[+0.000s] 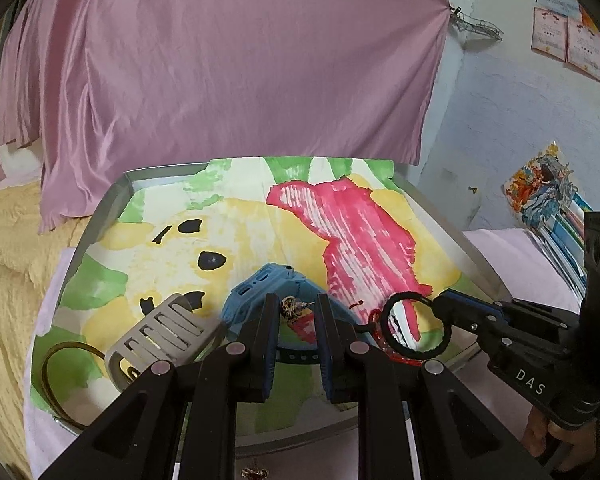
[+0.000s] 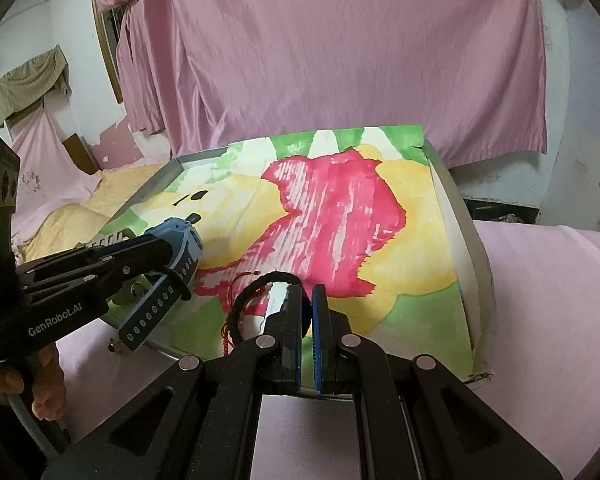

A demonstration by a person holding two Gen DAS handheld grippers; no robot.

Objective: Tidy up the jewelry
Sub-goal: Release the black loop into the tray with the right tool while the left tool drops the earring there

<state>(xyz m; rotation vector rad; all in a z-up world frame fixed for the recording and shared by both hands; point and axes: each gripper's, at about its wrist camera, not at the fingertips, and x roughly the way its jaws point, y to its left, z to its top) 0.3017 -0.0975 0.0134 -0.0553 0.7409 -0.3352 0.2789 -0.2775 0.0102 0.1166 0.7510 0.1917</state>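
Observation:
A metal tray (image 1: 160, 170) lined with a painted sheet lies on a pink cloth. My left gripper (image 1: 296, 300) is shut on a blue watch (image 1: 256, 284), whose strap crosses between the fingers. In the right wrist view the blue watch (image 2: 180, 236) hangs off the left gripper (image 2: 176, 252) above the tray's (image 2: 196, 158) near left corner. A small gold ornament (image 1: 292, 306) shows between the left fingertips. My right gripper (image 2: 306, 292) is shut on a black bracelet (image 2: 256, 286), with a red cord bracelet (image 2: 226, 336) dangling beside it. From the left, the black bracelet (image 1: 404, 297) hangs at the right gripper's (image 1: 436, 304) tip.
A grey slotted strap (image 1: 168, 332) and a brown ring (image 1: 50, 376) rest on the tray's near left part. One small gold earring (image 1: 254, 473) lies on the pink cloth in front of the tray. Books (image 1: 548, 200) lean against the wall at right. Pink curtains hang behind.

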